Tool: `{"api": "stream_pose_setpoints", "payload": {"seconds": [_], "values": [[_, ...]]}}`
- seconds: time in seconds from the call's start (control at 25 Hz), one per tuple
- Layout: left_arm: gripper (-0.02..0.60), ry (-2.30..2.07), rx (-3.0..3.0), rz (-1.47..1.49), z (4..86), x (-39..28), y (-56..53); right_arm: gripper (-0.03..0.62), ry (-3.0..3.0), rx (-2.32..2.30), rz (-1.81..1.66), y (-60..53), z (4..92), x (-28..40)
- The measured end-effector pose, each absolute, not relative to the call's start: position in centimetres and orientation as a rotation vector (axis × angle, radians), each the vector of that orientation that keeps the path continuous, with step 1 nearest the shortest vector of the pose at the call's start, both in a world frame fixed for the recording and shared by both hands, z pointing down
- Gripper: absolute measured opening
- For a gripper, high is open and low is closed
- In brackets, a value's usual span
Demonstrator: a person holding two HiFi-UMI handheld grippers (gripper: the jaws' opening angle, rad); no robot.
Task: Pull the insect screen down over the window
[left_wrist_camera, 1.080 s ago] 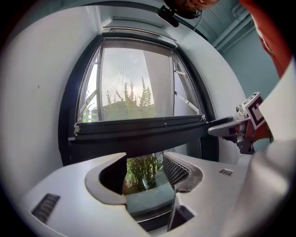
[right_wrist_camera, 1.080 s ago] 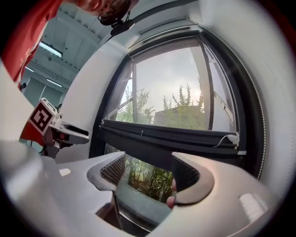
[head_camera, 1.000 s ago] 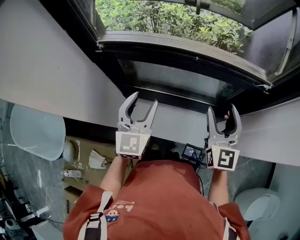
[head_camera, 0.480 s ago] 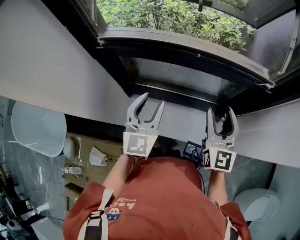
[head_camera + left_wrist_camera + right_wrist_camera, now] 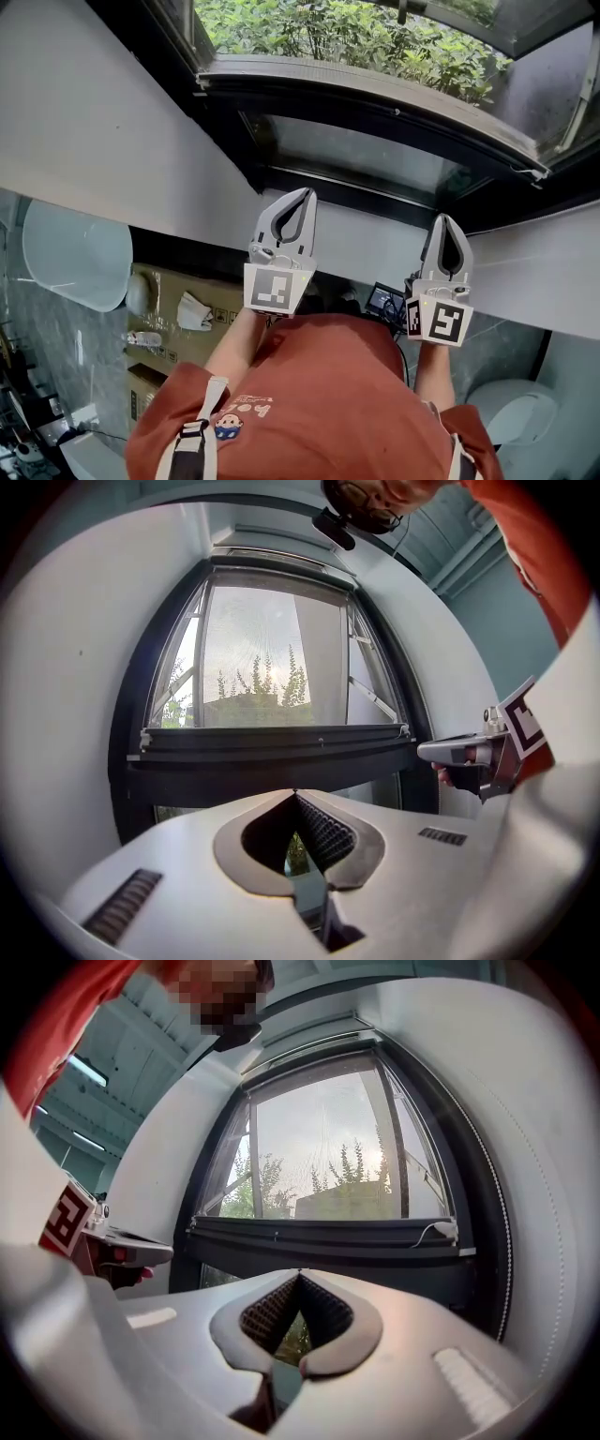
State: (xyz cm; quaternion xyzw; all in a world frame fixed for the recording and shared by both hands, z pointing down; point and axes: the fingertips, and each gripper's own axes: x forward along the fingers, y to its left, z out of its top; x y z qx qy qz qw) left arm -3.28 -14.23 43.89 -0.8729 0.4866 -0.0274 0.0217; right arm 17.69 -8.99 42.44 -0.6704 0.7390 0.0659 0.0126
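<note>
Both the left tool and right tool have just closed on nothing, short of what I take for the insect screen's dark pull bar across the window ahead; reopen, grip it evenly, pull down level.

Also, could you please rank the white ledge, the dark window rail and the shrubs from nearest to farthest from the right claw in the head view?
1. The white ledge, right by the right claw tips.
2. The dark window rail, beyond the ledge.
3. The shrubs, outside, at the top.
</note>
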Motion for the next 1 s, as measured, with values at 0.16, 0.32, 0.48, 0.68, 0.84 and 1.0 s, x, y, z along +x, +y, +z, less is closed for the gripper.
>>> {"api": "stream_pose_setpoints", "payload": {"seconds": [0.16, 0.32, 0.48, 0.68, 0.84, 1.0], "values": [[0.005, 1.500, -2.693, -0.074, 43.7, -3.2, -14.2, 0.009, 2.323, -2.086, 0.212, -9.1, 42.4, 17.6], [0.005, 1.510, -2.688, -0.087, 43.6, -3.2, -14.2, 0.009, 2.338, -2.102, 0.221, -9.2, 42.5, 17.8], [0.005, 1.503, -2.678, -0.091, 43.5, -3.0, -14.3, 0.009, 2.343, -2.097, 0.229, -9.3, 42.3, 18.1], [0.005, 1.487, -2.682, -0.076, 43.4, -2.6, -14.2, 0.009, 2.342, -2.097, 0.229, -9.1, 42.3, 18.3], [0.005, 1.486, -2.684, -0.076, 43.3, -2.4, -14.2, 0.009, 2.338, -2.098, 0.229, -8.9, 42.1, 18.8], [0.005, 1.484, -2.680, -0.066, 43.2, -2.5, -14.5, 0.009, 2.316, -2.107, 0.222, -8.9, 41.9, 19.7]]}}
